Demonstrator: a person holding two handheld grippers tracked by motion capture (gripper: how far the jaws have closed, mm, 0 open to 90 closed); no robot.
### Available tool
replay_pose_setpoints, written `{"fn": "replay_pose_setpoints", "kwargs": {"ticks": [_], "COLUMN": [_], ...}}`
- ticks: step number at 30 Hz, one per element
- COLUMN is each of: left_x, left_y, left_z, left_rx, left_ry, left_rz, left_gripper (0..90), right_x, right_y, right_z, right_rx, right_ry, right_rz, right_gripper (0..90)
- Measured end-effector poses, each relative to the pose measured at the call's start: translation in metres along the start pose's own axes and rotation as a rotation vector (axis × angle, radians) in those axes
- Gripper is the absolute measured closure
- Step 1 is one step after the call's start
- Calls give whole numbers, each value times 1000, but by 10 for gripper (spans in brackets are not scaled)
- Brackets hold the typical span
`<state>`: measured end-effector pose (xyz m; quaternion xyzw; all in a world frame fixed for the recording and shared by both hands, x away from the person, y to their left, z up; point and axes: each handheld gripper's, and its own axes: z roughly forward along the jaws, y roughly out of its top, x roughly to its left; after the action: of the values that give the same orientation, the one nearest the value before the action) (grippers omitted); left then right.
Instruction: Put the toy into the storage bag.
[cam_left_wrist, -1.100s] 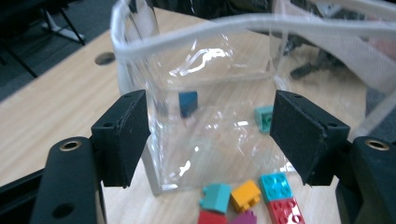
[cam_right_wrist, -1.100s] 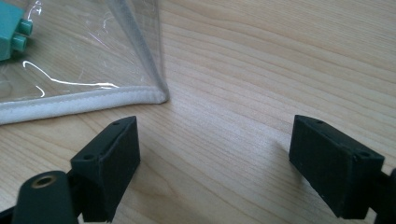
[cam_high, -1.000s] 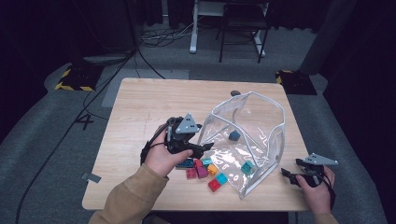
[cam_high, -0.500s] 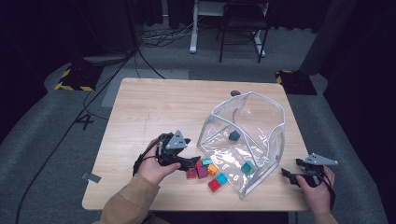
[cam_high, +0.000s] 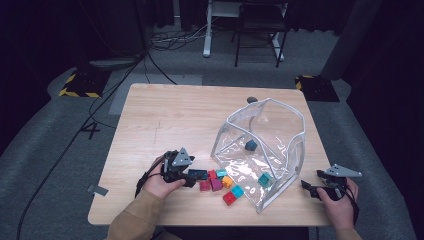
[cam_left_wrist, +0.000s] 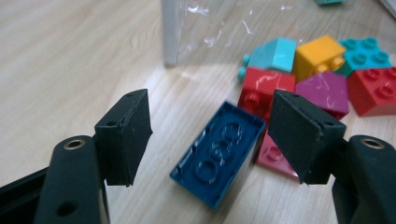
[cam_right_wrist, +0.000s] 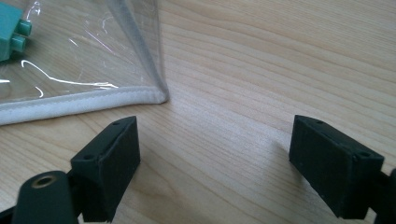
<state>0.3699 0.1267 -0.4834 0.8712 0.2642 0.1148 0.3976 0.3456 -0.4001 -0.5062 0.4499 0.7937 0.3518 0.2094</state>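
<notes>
A dark blue brick (cam_left_wrist: 217, 161) lies upside down on the wooden table (cam_high: 165, 120), at the left end of a cluster of bricks. My left gripper (cam_left_wrist: 212, 130) sits low over it, jaws on either side. They have just been closing, but the pads do not press the brick. In the high view the left gripper (cam_high: 192, 175) is left of the clear bag (cam_high: 265, 150). My right gripper (cam_right_wrist: 215, 149) rests open on the table with nothing between its jaws, just off the bag's bottom corner (cam_right_wrist: 93, 105); the high view shows this right gripper (cam_high: 307, 188) near the table's right front edge.
Red (cam_left_wrist: 264, 88), cyan (cam_left_wrist: 275, 51), orange (cam_left_wrist: 320, 56), magenta (cam_left_wrist: 324, 91) and teal (cam_left_wrist: 366, 51) bricks crowd just beyond the blue one, by the bag's mouth. Inside the bag lie a teal brick (cam_high: 265, 180) and a dark brick (cam_high: 250, 145).
My left hand has come down and toward the table's front left, from beside the bag's mouth to the table top. The right hand has stayed put.
</notes>
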Motion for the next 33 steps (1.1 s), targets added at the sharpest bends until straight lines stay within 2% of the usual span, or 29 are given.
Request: {"fn": "replay_pose_setpoints", "kwargs": {"ticks": [2,5,8,13,15,17,19,21,28,30,31,33], "left_x": [2,4,3,5,6,7,9,10,10,10,10,10], "left_y": [-4,-6,-6,-8,-8,-8,-8,-8,-5,-3,-1,-1], "left_z": [2,4,6,15,16,15,16,16,12,9,4,3], "left_rx": [44,58,66,129,115,113,98,94,99,76,46,35], "left_ry": [18,-3,-7,-10,-10,-15,-24,-30,-40,-44,-57,-66], "left_rz": [3,-6,-3,-4,-5,-10,-20,-33,-57,-64,-77,-83], "left_gripper": [298,295,293,322,375,470,496,587,590,590,590,590], "right_x": [0,0,0,0,0,0,0,0,0,0,0,0], "right_y": [0,0,0,0,0,0,0,0,0,0,0,0], "right_z": [0,0,0,0,0,0,0,0,0,0,0,0], "right_rx": [0,0,0,0,0,0,0,0,0,0,0,0], "right_ry": [0,0,0,0,0,0,0,0,0,0,0,0], "right_rz": [0,0,0,0,0,0,0,0,0,0,0,0], "right_gripper": [164,164,164,164,163,164,164,164,164,164,164,164]}}
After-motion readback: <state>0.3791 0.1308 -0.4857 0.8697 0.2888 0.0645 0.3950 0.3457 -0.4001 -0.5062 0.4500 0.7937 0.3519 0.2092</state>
